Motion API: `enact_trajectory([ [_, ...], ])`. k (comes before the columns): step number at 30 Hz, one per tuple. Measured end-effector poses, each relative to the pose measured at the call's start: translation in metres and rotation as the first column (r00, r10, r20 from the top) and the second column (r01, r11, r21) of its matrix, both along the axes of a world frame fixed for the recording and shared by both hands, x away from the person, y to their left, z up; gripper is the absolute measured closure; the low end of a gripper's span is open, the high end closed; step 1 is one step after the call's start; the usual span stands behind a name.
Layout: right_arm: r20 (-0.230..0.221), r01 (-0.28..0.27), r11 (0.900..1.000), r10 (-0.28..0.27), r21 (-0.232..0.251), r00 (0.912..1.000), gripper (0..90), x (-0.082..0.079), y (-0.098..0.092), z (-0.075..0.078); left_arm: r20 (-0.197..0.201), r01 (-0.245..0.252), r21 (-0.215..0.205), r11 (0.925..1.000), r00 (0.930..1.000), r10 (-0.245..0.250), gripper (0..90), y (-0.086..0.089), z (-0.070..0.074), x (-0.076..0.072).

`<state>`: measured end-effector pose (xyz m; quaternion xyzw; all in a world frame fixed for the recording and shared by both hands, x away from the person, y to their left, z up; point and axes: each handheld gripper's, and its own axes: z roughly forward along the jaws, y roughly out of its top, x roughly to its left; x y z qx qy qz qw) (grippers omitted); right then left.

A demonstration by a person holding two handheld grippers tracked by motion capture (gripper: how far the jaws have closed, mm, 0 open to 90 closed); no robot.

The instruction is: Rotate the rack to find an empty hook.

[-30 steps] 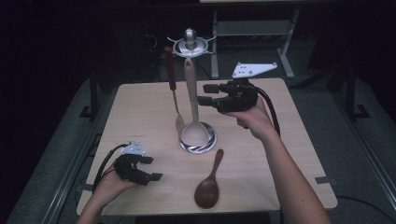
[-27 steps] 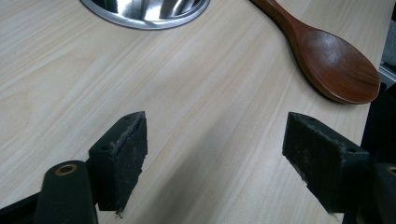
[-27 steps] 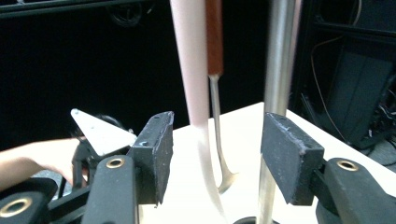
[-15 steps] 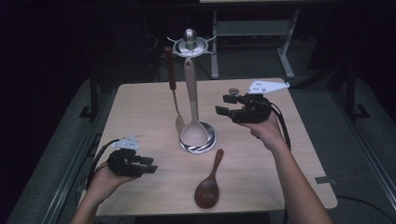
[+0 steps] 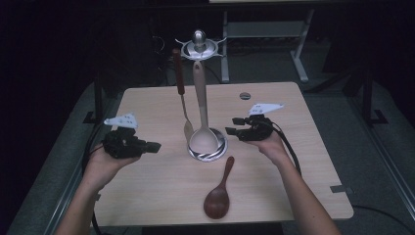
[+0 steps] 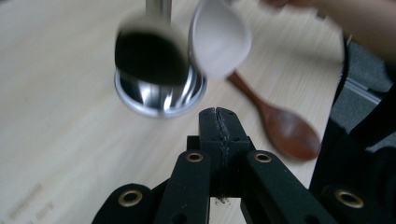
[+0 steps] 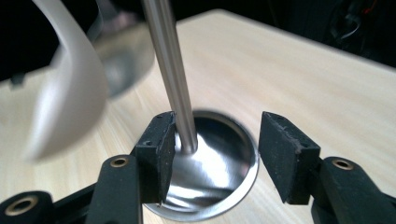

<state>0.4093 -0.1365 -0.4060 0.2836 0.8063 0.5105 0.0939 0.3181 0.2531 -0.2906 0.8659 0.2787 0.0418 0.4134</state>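
Observation:
A metal utensil stand (image 5: 199, 46) rises from a round shiny base (image 5: 215, 152) at the table's middle. From it hang a pale ladle (image 5: 200, 122) and a brown-handled slotted utensil (image 5: 180, 83). A dark wooden spoon (image 5: 220, 191) lies flat in front of the base. My left gripper (image 5: 152, 146) hovers left of the base, its jaws shut on nothing (image 6: 218, 126), facing the base (image 6: 159, 88), ladle bowl (image 6: 219, 37) and spoon (image 6: 280, 126). My right gripper (image 5: 230, 131) is just right of the base, open (image 7: 215, 144), with the stand's pole (image 7: 170, 70) beside its left pad above the base (image 7: 224, 186).
A small round disc (image 5: 244, 95) lies near the table's far edge. The wooden table (image 5: 303, 161) drops off to dark floor on all sides. A metal frame (image 5: 298, 58) stands behind the table.
My right gripper came down and in toward the stand's base. My left gripper lifted from the near left corner and moved toward the stand.

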Motion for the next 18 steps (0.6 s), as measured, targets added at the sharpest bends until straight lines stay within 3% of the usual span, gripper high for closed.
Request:
enact_trajectory([
  [3, -0.008, -0.034, 0.999, 0.034, -0.035, 0.9994, 47.6, 0.006, 0.011, -0.016, 0.022, 0.022, -0.004, 0.9998, 0.9995, -0.022, 90.0, -0.006, 0.02, 0.009],
  [9, -0.011, -0.079, 0.996, 0.078, -0.034, 0.9969, 50.3, 0.013, 0.036, -0.039, 0.052, 0.059, -0.036, 0.9976, 0.997, -0.057, 90.0, -0.017, 0.06, 0.026],
  [11, -0.011, -0.086, 0.996, 0.086, -0.03, 0.9963, 51.1, 0.015, 0.043, -0.046, 0.069, 0.074, -0.027, 0.9969, 0.995, -0.072, 90.0, -0.022, 0.074, 0.032],
  [18, -0.018, -0.106, 0.994, 0.105, -0.021, 0.9943, 57.4, 0.019, 0.063, -0.063, 0.104, 0.093, -0.041, 0.9948, 0.9907, -0.088, 90.0, -0.033, 0.11, 0.043],
])
